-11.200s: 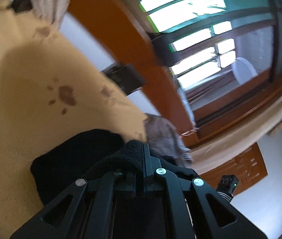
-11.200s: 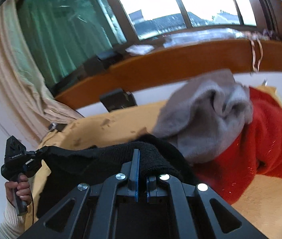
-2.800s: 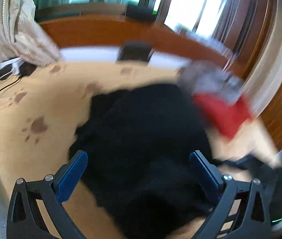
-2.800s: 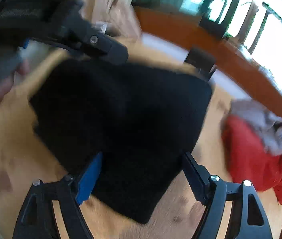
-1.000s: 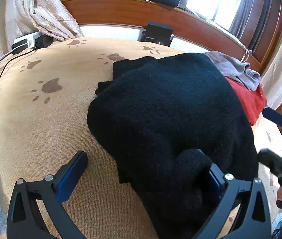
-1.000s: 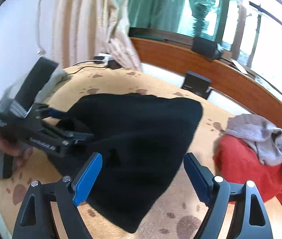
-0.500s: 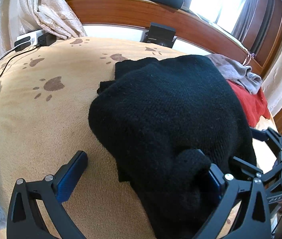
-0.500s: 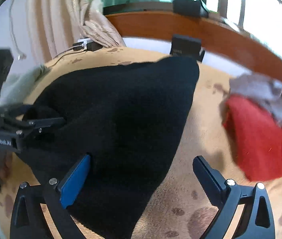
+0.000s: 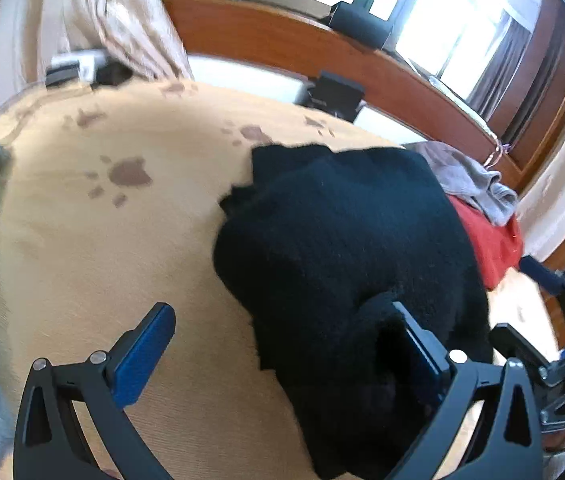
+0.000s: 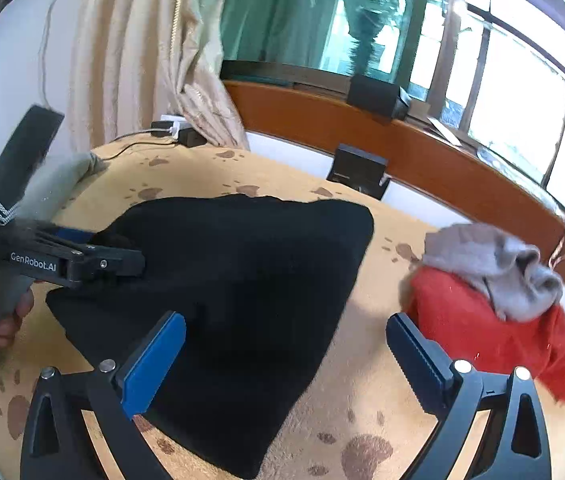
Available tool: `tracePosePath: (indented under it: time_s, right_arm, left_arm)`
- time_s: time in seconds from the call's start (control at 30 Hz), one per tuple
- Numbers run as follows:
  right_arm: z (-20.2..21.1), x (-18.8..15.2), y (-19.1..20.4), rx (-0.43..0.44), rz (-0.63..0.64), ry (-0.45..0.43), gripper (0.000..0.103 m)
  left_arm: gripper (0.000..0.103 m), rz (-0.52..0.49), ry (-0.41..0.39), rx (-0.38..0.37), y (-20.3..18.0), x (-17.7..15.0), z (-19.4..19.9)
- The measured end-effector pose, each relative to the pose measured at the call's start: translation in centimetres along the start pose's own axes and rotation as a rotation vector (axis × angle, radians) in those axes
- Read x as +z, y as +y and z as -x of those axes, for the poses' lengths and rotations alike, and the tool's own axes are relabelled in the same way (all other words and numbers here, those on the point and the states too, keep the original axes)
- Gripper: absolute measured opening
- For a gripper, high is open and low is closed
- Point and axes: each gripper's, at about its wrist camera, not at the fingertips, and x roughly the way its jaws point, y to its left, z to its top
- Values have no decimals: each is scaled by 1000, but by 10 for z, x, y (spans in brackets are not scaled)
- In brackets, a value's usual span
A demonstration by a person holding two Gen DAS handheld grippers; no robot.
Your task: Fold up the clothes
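A black knit sweater (image 9: 346,240) lies folded on the tan paw-print blanket (image 9: 122,240). My left gripper (image 9: 282,344) stands open at the sweater's near left corner. A bunched fold of the sweater rests against the inner side of its right finger (image 9: 422,348), unpinched. In the right wrist view the left gripper (image 10: 118,250) reaches in from the left, held by a hand (image 10: 6,320). My right gripper (image 10: 286,360) hangs wide open above the sweater's (image 10: 242,280) near right edge, gripping nothing. It also shows at the right edge of the left wrist view, right gripper (image 9: 522,304).
A red garment (image 10: 490,328) with a grey one (image 10: 490,264) on top lies right of the sweater. A grey cloth (image 10: 62,176) sits at the blanket's left edge. A black box (image 10: 358,172), a power strip (image 10: 174,128), a curtain and the wooden headboard (image 10: 442,160) line the far side.
The right gripper has drawn back from the sweater after dipping close to it, and its jaws stand wider than a second ago. The left gripper has barely shifted.
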Motion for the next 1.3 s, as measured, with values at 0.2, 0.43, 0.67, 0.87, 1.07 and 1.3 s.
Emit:
tracePosePath:
  time_s: [0.2, 0.43, 0.67, 0.87, 1.07, 1.3]
  right_arm:
    - [-16, -7, 33, 69, 62, 34, 102]
    - [-21, -16, 59, 9, 172, 61, 102]
    - [-12, -13, 54, 4, 171, 47, 102]
    - [8, 5, 59, 34, 153, -59, 102]
    - [-28, -9, 77, 174, 205, 81, 102]
    - [-30, -10, 74, 203, 191, 95, 102]
  left_arm:
    - [103, -80, -159, 129, -10, 1, 26]
    - [103, -31, -274, 285, 4, 9, 44]
    - [103, -37, -272, 321, 5, 6, 44]
    - [103, -50, -298, 371, 2, 5, 47]
    - [103, -38, -304, 397, 8, 6, 48]
    - [103, -28, -267, 366, 9, 6, 43]
